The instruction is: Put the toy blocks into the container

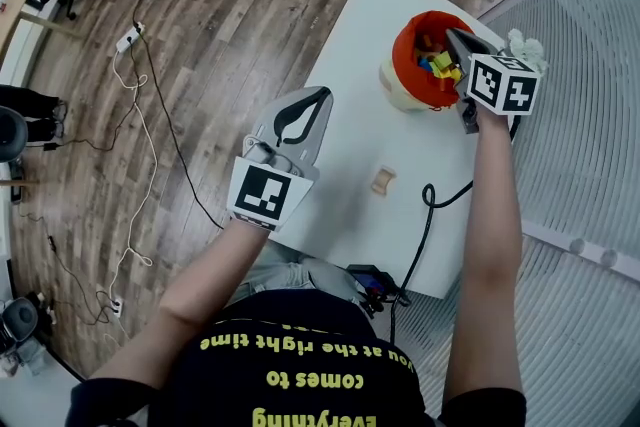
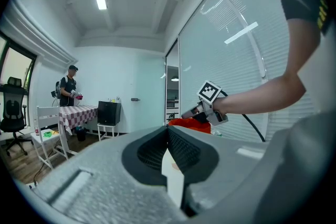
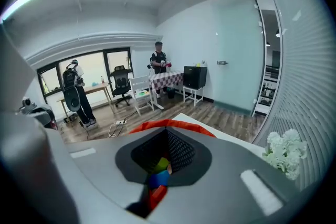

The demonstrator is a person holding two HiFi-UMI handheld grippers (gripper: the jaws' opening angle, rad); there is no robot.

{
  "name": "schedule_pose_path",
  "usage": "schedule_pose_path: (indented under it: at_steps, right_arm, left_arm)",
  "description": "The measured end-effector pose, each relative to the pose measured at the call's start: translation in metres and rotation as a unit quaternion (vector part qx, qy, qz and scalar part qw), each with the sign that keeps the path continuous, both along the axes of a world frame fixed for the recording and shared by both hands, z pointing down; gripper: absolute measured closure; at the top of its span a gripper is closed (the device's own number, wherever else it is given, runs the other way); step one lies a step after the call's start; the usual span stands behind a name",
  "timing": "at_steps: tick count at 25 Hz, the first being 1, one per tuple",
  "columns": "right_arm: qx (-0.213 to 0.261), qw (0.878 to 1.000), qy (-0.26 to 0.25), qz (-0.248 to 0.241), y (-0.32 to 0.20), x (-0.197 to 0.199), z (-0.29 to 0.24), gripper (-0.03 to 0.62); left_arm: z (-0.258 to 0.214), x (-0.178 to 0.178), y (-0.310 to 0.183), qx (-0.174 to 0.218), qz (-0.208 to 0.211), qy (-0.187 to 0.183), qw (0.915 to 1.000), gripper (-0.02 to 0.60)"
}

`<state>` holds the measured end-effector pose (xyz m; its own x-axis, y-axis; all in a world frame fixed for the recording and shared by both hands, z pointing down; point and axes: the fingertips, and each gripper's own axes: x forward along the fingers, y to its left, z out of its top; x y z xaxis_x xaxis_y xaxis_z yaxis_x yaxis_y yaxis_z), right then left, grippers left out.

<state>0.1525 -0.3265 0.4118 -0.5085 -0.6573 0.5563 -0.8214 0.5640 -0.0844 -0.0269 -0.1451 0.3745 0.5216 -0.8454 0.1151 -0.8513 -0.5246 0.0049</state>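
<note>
One wooden block [image 1: 382, 179] is lying on the tabletop [image 1: 350, 45]; others are sitting in the orange container [image 1: 402, 50]. Right gripper [image 1: 453, 36], hovering above it, and left gripper [image 1: 321, 94] are both showing closed, empty jaws, so opening wide before descending squarely over that block seems wise.

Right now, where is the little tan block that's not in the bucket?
In the head view the tan block lies alone on the white table, nearer the person than the orange container and just left of the black cable.
</note>
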Motion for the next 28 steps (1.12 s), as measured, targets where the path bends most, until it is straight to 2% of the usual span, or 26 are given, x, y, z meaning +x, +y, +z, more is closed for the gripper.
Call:
schedule_pose_path:
  at_steps: [4, 10, 18, 28]
  right_arm:
    - [0.032, 0.999, -0.005, 0.012, 0.008, 0.008, -0.015, 0.588]
    - [0.068, 0.997, -0.028, 0.030, 0.029, 0.013, -0.040, 0.588]
    - [0.094, 0.994, -0.045, 0.046, 0.073, 0.025, -0.063, 0.588]
    - [0.132, 0.986, -0.056, 0.085, 0.141, 0.056, -0.102, 0.588]
  left_arm:
    - [-0.007, 0.000, 0.001, 0.014, 0.001, 0.008, 0.9999, 0.580]
    - [-0.015, -0.004, 0.004, 0.016, 0.000, 0.011, 0.9998, 0.580]
    - [-0.022, -0.008, 0.011, 0.021, 0.004, -0.007, 0.9997, 0.580]
    - [-0.038, -0.008, 0.020, 0.041, 0.007, -0.005, 0.9991, 0.580]
